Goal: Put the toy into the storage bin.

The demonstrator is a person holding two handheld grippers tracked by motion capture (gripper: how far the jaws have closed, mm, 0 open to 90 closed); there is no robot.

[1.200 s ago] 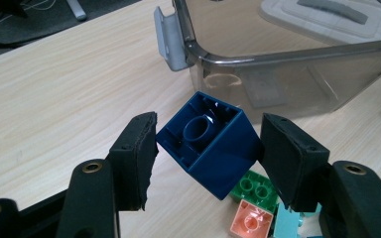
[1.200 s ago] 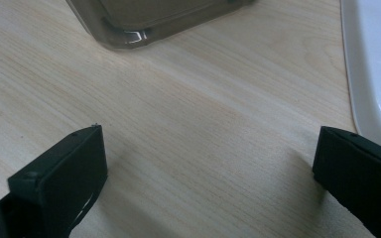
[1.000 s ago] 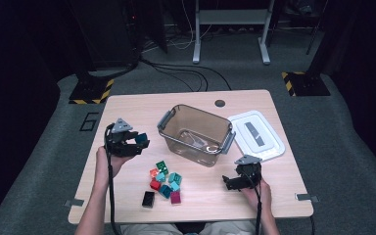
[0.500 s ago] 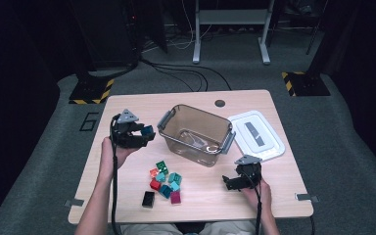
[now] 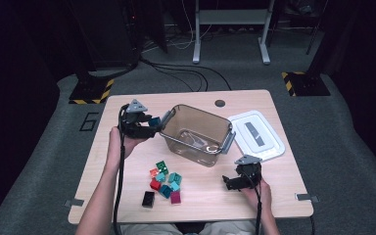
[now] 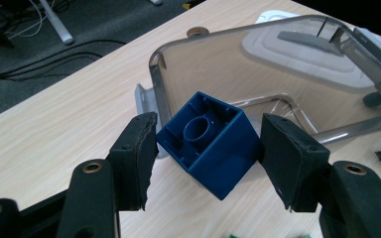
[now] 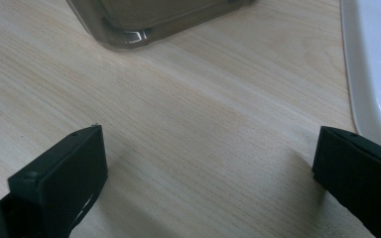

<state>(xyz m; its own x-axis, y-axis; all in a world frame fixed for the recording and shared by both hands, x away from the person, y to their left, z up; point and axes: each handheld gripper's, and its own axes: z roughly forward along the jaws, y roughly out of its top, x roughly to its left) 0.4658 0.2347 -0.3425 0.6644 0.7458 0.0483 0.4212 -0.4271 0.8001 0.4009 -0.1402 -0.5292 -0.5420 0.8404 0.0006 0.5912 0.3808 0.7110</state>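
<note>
My left gripper (image 5: 149, 125) is shut on a dark blue hollow brick (image 6: 209, 143), tilted between the pads with its open underside facing the camera. It hangs above the table just left of the clear plastic bin (image 5: 198, 134), close to the bin's left handle (image 6: 145, 101). In the high view the brick (image 5: 154, 120) shows at the gripper's tip. My right gripper (image 5: 227, 183) rests low over the table near the front right, jaws wide apart with bare wood between them (image 7: 208, 163).
Several loose bricks (image 5: 164, 178), green, teal, red, magenta and one black (image 5: 148, 198), lie in front of the bin. The white bin lid (image 5: 255, 135) lies to the bin's right. The bin's corner (image 7: 124, 34) stands ahead of the right gripper.
The left gripper has lifted with the blue brick and moved right and away from the person, up to the bin's left side. The right gripper has stayed put.
</note>
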